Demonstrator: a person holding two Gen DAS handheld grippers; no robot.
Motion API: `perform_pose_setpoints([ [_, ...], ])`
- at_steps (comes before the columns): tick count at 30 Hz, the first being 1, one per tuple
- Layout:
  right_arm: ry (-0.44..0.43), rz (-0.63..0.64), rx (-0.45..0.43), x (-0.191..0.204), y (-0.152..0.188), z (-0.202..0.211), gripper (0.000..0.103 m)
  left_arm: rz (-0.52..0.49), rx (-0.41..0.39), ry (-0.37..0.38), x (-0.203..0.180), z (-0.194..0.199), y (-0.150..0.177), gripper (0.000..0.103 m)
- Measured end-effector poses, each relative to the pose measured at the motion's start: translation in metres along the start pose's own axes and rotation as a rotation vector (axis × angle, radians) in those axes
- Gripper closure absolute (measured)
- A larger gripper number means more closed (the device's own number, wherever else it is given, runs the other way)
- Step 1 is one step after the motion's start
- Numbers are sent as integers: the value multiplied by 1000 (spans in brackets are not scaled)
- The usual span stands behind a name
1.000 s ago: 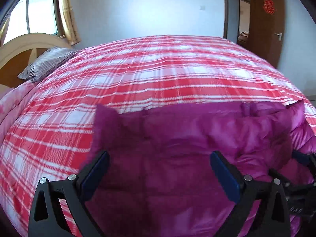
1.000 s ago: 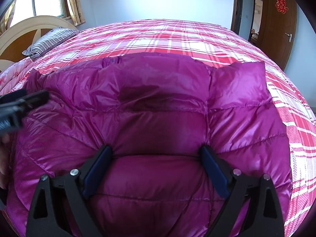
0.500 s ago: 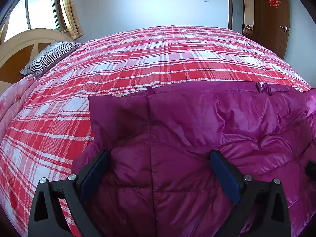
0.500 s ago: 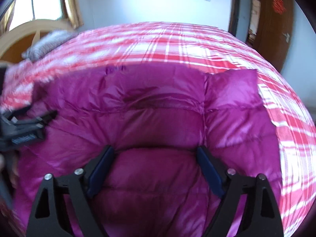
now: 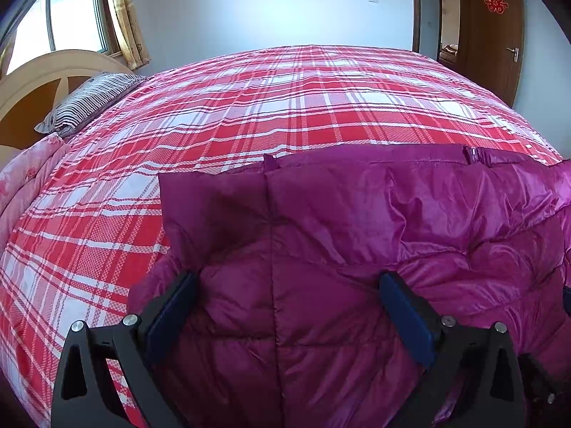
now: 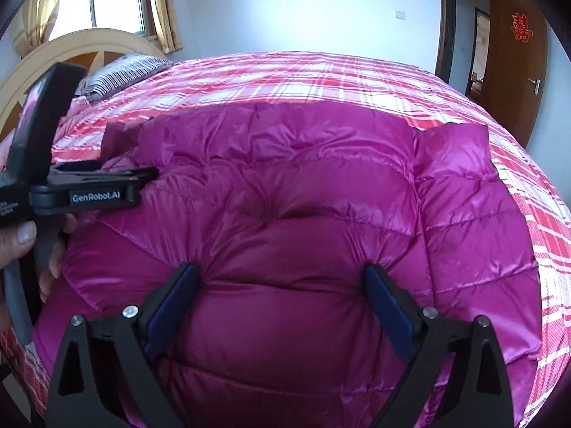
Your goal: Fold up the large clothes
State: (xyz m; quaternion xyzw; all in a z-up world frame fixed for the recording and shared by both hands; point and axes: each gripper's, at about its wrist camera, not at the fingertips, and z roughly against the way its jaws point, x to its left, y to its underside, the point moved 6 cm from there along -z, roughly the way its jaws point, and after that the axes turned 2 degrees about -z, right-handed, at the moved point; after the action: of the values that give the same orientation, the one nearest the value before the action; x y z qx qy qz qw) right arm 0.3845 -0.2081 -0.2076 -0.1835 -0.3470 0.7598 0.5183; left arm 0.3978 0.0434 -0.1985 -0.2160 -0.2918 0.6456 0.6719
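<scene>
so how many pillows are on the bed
1. A striped pillow lies at the head of the bed, by the headboard, left of the magenta jacket. Others may sit out of view.

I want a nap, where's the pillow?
The pillow lies at the bed's far left corner in both views, against the headboard below the window, well away from the jacket.

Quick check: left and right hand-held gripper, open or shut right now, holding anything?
Left hand-held gripper: open, over the magenta down jacket, gripping nothing.
Right hand-held gripper: open, pressing on the jacket.
</scene>
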Motion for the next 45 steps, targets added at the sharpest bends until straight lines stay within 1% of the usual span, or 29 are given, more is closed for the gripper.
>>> perform_pose_setpoints([
  [3, 13, 10, 14, 2, -1, -4, 5, -1, 3, -4, -1, 0, -1, 1],
  [6, 7, 7, 25, 1, 1, -5, 5, 13, 5, 3, 1, 4, -1, 1],
  [7, 5, 6, 26, 0, 1, -5, 4, 43, 11, 24, 5, 11, 0, 1],
  [9, 3, 4, 25, -3, 1, -5, 4, 95, -23, 107, 11, 35, 2, 1],
  [10, 3, 4, 25, -4, 1, -5, 4, 104, -41, 132, 14, 46, 4, 1],
  [11, 2, 3, 24, -3, 2, -5, 4, 102, -66, 146, 21, 60, 6, 1],
  [13, -1, 2, 23, -4, 3, -5, 4, 79, -85, 137, 33, 76, 14, 1],
  [14, 0, 2, 22, -4, 3, -5, 4, 77, -86, 130, 46, 82, 22, 1],
  [16, 2, 3, 21, -5, 3, -4, 4, 94, -66, 147, 61, 85, 35, 1],
  [17, 1, 3, 21, -4, 3, -5, 4, 119, -35, 179, 72, 83, 48, 1],
  [19, 2, 3, 20, -4, 3, -4, 4, 160, -8, 226, 81, 81, 64, 1],
  [20, 3, 4, 20, -4, 3, -4, 4, 196, 8, 269, 85, 78, 74, 1],
  [22, 3, 3, 18, -3, 3, -4, 4, 232, 27, 306, 87, 75, 87, 1],
  [23, 3, 3, 17, -3, 3, -4, 4, 260, 35, 341, 88, 71, 93, 2],
  [25, 4, 3, 16, -2, 3, -4, 4, 296, 39, 360, 86, 68, 97, 5],
  [26, 4, 2, 14, -2, 3, -4, 4, 307, 28, 369, 85, 67, 98, 6],
  [28, 3, 2, 14, -1, 4, -4, 4, 300, 10, 388, 80, 67, 96, 13],
  [29, 3, 1, 14, -2, 4, -4, 4, 295, 13, 407, 76, 64, 94, 26],
  [30, 3, 1, 13, -2, 4, -4, 4, 295, 13, 416, 74, 64, 94, 34],
  [31, 4, 2, 14, -2, 4, -4, 4, 292, 9, 427, 72, 62, 93, 37],
  [32, 4, 2, 14, -2, 4, -4, 4, 285, 4, 451, 69, 61, 92, 51],
  [33, 4, 2, 14, -2, 4, -4, 4, 287, 16, 494, 65, 60, 93, 62],
  [34, 4, 2, 15, -2, 4, -4, 4, 295, 18, 500, 64, 61, 94, 64],
  [35, 5, 2, 15, -3, 4, -4, 4, 294, 15, 516, 62, 64, 94, 75],
  [36, 4, 2, 15, -3, 4, -4, 4, 293, 12, 532, 61, 67, 93, 82],
  [38, 4, 3, 15, -3, 4, -4, 4, 306, -15, 554, 62, 78, 88, 86],
  [39, 4, 3, 15, -3, 4, -4, 4, 323, -27, 583, 63, 84, 84, 87],
  [42, 4, 3, 15, -3, 4, -4, 4, 376, -103, 683, 63, 117, 64, 88],
  [45, 3, 5, 18, -2, 4, -4, 3, 347, -161, 736, 46, 150, 40, 89],
])
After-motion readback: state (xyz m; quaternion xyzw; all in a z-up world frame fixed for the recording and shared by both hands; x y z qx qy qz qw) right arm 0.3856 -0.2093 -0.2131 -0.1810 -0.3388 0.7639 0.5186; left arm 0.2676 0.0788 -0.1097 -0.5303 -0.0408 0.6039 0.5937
